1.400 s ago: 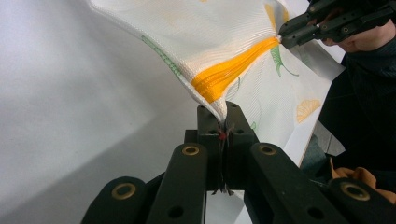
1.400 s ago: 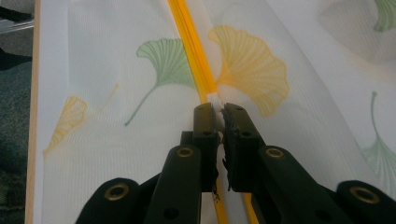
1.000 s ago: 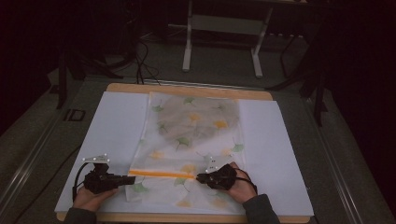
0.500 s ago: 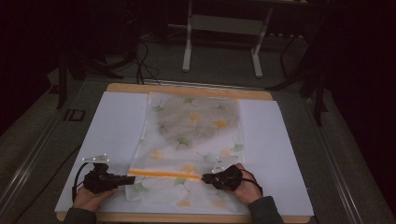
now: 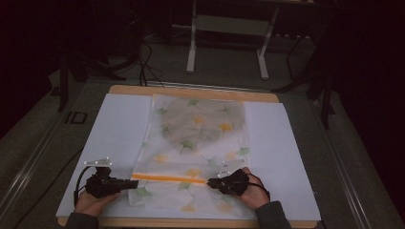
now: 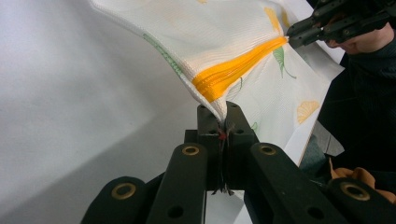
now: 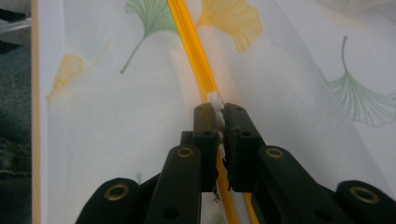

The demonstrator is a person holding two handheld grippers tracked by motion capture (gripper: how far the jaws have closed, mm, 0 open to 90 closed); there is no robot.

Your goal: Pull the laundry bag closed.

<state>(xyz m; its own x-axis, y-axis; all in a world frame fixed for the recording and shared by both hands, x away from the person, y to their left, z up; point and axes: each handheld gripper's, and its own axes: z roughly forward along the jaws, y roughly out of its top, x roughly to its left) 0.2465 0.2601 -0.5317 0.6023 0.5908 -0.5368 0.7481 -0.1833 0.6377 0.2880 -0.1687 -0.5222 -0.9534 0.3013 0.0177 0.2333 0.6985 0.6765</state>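
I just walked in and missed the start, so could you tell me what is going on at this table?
A person is working on a mesh bag printed with leaves, which lies flat on a white sheet over the table. The left gripper is shut on the bag's corner at the left end of the orange zipper, lifting the fabric a little. The right gripper is shut on the white zipper pull further along. The zipper runs straight between the two.

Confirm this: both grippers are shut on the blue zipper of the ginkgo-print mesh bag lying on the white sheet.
Not quite: the zipper is orange, not blue, as the left gripper view shows. The rest holds: the left gripper and right gripper are shut on it, and the ginkgo-print mesh bag lies on the white sheet.
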